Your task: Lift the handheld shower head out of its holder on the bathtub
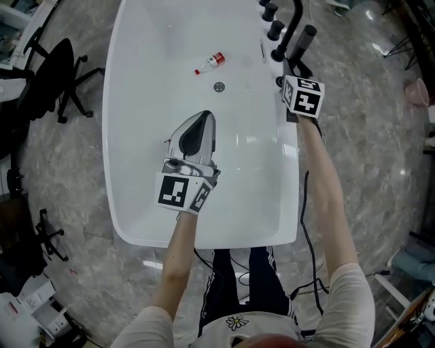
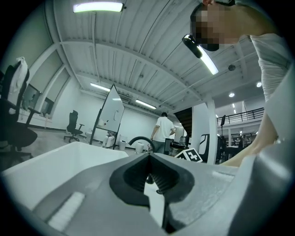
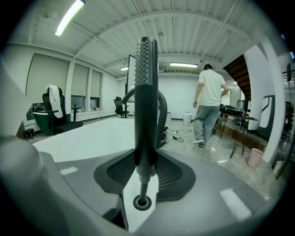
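The black handheld shower head (image 3: 144, 106) stands upright between the jaws of my right gripper (image 3: 144, 166), which is shut on its handle. Its spray face points up. Its base is raised a little above the round holder hole (image 3: 142, 202) in the tub rim, with a short length of metal hose running down into the hole. In the head view the shower head (image 1: 304, 41) and my right gripper (image 1: 293, 64) are at the white bathtub's (image 1: 115, 136) right rim. My left gripper (image 1: 202, 117) hovers over the tub's middle, shut and holding nothing (image 2: 150, 173).
A black arched faucet (image 1: 289, 27) and black knobs (image 1: 272, 13) stand just beyond the shower head. A small red-capped bottle (image 1: 211, 62) and the drain (image 1: 219, 86) lie in the tub. An office chair (image 1: 58, 75) stands left; a person (image 3: 209, 106) stands far off.
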### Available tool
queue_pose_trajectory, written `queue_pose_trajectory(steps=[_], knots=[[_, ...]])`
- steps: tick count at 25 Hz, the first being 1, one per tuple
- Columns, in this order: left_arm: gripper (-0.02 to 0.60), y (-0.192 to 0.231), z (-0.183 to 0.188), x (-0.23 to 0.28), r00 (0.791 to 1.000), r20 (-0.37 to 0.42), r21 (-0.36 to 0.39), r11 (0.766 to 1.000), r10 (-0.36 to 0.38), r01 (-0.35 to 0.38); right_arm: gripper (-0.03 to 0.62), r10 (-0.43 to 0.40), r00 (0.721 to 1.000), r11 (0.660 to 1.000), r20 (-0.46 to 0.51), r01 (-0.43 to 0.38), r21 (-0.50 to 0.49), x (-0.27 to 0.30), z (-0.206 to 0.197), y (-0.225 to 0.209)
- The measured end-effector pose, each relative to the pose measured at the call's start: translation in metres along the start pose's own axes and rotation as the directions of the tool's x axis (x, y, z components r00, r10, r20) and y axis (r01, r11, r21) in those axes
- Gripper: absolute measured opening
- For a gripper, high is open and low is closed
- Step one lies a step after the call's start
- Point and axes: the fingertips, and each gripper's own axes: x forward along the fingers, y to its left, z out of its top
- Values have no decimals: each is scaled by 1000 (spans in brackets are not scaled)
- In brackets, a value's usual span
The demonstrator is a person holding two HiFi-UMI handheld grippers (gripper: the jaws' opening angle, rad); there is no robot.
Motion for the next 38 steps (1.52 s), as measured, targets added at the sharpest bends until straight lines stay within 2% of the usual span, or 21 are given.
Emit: queue_pose_trajectory(steps=[5, 8, 12, 17, 21, 25, 29, 31, 34, 38], knots=[[0, -7, 70, -1, 999, 16, 12, 999, 36, -37, 152, -1, 996, 1000, 90, 1, -7, -46, 91, -2], [0, -8, 126, -9, 997, 63, 16, 998, 55, -56, 150, -8, 988, 1000, 153, 10, -10, -83, 157, 6], [0, -21, 202, -22, 992, 116, 63, 997, 46, -54, 150, 1, 975, 1000, 223, 6, -28, -140, 229, 22], [0, -51, 290, -38, 983, 183, 115, 992, 20, -42, 150, -2, 943, 999, 332, -9, 31, -233, 312, 29], [0, -75, 325, -52, 979, 204, 112, 993, 0, -24, 150, 2, 912, 999, 410, -17, 34, -309, 354, 36], [0, -110, 334, -67, 980, 198, 108, 994, -21, 0, 150, 15, 889, 1000, 457, -14, -7, -377, 369, 46], [0, -139, 339, -86, 981, 182, 113, 992, -72, 52, 151, 33, 871, 999, 490, -20, -33, -433, 363, 70], [0, -148, 335, -99, 983, 158, 117, 990, -95, 77, 152, 57, 863, 998, 503, -38, -48, -457, 349, 88], [0, -154, 330, -120, 986, 143, 118, 990, -90, 74, 150, 78, 852, 997, 518, -58, -55, -490, 327, 108], [0, -149, 302, -146, 988, 126, 58, 995, -91, 84, 150, 122, 847, 991, 518, -130, -20, -525, 284, 137]])
